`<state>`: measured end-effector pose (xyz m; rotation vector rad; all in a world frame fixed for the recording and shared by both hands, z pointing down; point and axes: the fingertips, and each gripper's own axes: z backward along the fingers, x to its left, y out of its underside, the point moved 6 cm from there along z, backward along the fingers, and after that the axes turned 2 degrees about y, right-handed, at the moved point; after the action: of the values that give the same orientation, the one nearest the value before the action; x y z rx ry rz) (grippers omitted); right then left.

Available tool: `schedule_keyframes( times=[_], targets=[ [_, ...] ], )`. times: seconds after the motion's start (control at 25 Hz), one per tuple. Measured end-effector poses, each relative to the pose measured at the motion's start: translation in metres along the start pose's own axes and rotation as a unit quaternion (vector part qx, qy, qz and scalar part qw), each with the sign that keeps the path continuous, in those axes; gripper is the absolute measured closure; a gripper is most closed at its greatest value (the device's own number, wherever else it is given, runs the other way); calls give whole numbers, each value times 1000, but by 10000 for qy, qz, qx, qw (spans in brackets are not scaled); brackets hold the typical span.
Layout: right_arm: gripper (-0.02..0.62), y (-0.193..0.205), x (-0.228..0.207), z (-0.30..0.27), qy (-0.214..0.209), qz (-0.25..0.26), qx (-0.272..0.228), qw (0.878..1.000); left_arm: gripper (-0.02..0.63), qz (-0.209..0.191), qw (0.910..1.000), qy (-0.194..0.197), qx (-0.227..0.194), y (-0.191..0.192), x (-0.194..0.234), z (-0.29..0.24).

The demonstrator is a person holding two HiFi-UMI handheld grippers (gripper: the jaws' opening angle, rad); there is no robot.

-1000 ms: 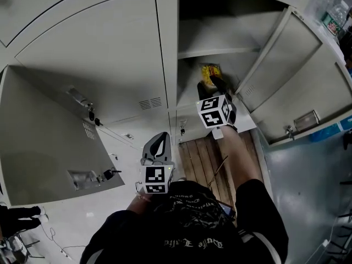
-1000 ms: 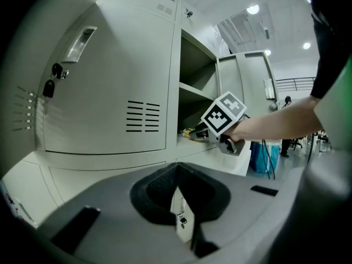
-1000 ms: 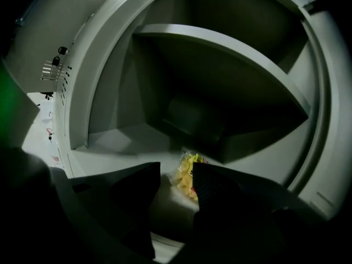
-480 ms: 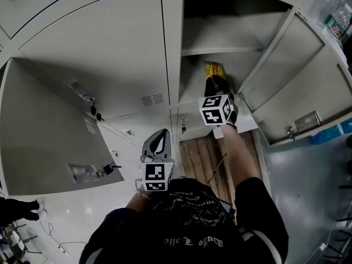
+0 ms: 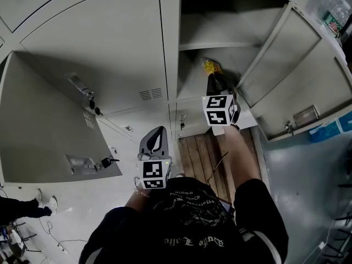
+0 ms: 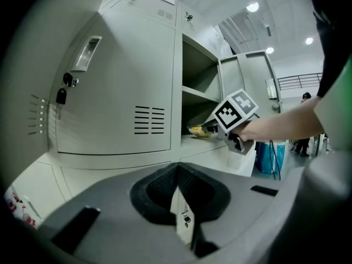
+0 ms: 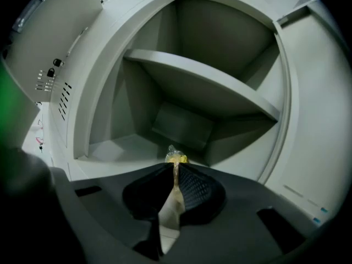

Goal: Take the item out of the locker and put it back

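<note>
A yellow snack packet (image 5: 211,66) lies on the floor of the open locker compartment (image 7: 118,146), under its shelf (image 5: 217,44). My right gripper (image 5: 215,79) reaches into that compartment. Its jaws are closing, and the pads pinch the packet (image 7: 176,157), whose crinkled tip pokes out past the fingertips of the right gripper (image 7: 175,167). From the left gripper view, the packet (image 6: 199,131) shows just ahead of the right gripper (image 6: 213,127). My left gripper (image 5: 156,136) hangs low by my body, outside the locker. The left gripper (image 6: 177,190) is shut with nothing in it.
The compartment's door (image 5: 291,81) stands swung open to the right. Another open door (image 5: 44,131) is at the left, with keys (image 5: 94,111) hanging in a closed door's lock nearby. Wooden slats (image 5: 201,158) lie under my legs. Blue boxes (image 5: 330,130) sit at the right.
My right gripper pushed deeper into the compartment and closed its jaws on the yellow packet. The left gripper stayed low and barely moved.
</note>
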<state>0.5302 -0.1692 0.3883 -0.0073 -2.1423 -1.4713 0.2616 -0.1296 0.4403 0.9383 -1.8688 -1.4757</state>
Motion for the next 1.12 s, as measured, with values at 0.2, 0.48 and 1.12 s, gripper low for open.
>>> schedule_keyframes(
  times=[0.2, 0.48, 1.12],
  targets=[
    [571, -5, -3, 22, 38, -23, -248, 9997, 600, -2, 9999, -102, -66, -2, 3, 5],
    [572, -9, -4, 55, -9, -172, -559, 9983, 600, -6, 9998, -197, -104, -1, 0, 15],
    [572, 2, 25, 121, -338, -425, -910, 9944, 600, 95, 9989, -406, -205, 4, -19, 48]
  ],
)
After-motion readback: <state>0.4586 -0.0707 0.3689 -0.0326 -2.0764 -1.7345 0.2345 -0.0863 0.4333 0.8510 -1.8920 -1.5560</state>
